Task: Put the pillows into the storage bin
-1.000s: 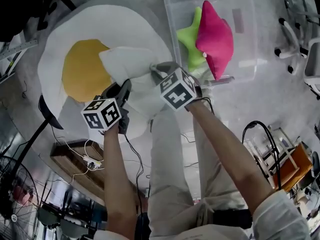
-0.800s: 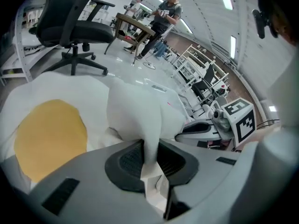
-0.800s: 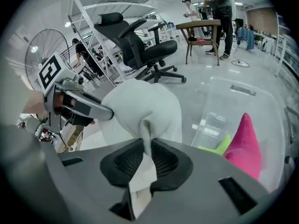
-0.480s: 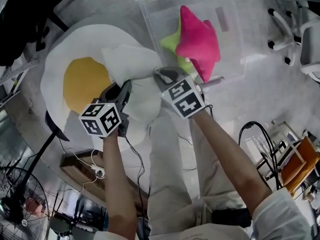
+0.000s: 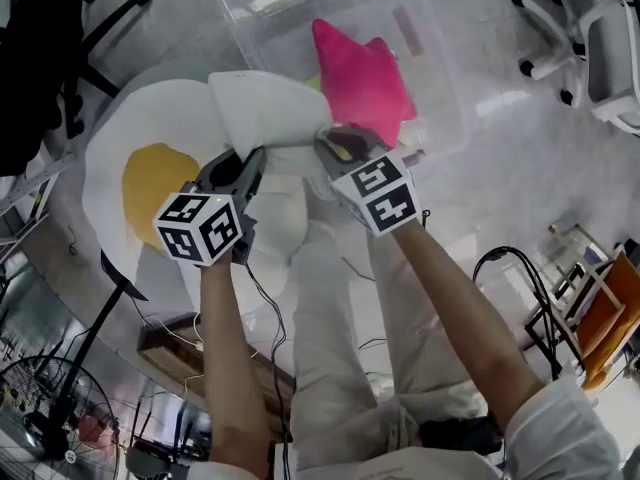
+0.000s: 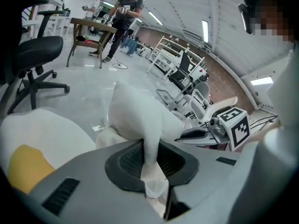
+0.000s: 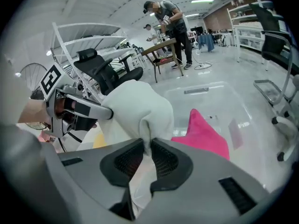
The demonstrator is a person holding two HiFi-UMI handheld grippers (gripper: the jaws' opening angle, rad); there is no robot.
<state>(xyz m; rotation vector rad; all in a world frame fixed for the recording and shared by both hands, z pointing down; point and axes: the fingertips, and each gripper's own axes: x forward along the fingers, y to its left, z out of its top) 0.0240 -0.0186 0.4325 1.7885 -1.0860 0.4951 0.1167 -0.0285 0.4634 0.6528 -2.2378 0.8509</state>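
The floor (image 5: 520, 168) was pale grey, smooth and glossy, and showed reflections of the lamps. The ceiling (image 6: 182, 6) was white and arched and carried long strip lights (image 6: 204, 29) in rows. The far wall (image 6: 226, 80) was reddish-brown. A black office chair (image 6: 32, 55) on castors stood at the left, and white office chairs (image 5: 590, 38) stood at the upper right of the head view. A wooden table (image 7: 163, 48) stood farther back on the open floor. White shelf racks (image 7: 247, 31) lined the right side. A floor fan (image 5: 40, 413) stood at the lower left, near a low wooden board (image 5: 175, 343). A black cable (image 5: 500, 252) looped across the floor.
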